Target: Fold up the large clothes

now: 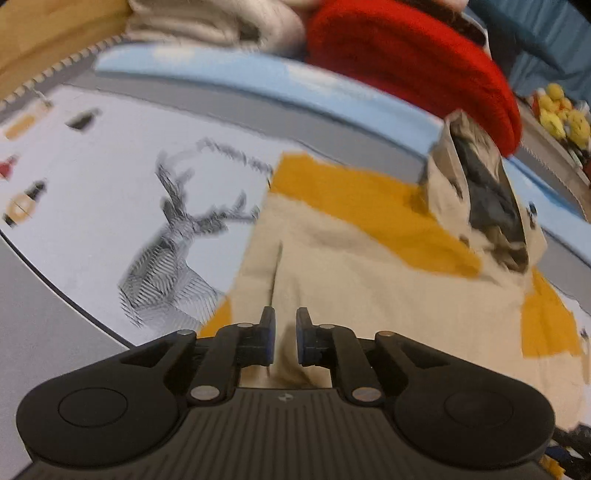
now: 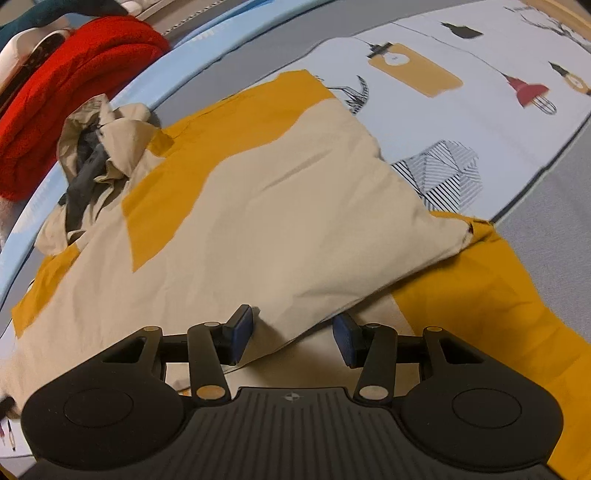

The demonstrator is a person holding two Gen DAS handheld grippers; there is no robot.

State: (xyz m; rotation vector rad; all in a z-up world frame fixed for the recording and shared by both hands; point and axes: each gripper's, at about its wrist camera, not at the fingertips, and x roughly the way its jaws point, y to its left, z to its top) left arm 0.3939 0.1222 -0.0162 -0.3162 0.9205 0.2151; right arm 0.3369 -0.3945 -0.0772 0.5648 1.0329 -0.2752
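Observation:
A large beige garment with mustard-yellow panels (image 1: 369, 280) lies spread on the bed, its crumpled hood with dark lining (image 1: 484, 199) at the far right. My left gripper (image 1: 286, 332) has its jaws nearly together, pinching a raised crease of the beige cloth at the near edge. In the right wrist view the same garment (image 2: 280, 206) has a beige flap folded over, with the hood (image 2: 92, 162) at the left. The right gripper (image 2: 291, 336) stands open, and the flap's near edge lies between its fingers without being pressed.
The bed sheet (image 1: 110, 177) is pale with a stag print and lamp drawings, edged by a light blue band (image 1: 258, 81). A folded red knit (image 1: 406, 62) and pale folded clothes (image 1: 207, 22) are stacked behind. Yellow soft toys (image 1: 561, 114) sit at far right.

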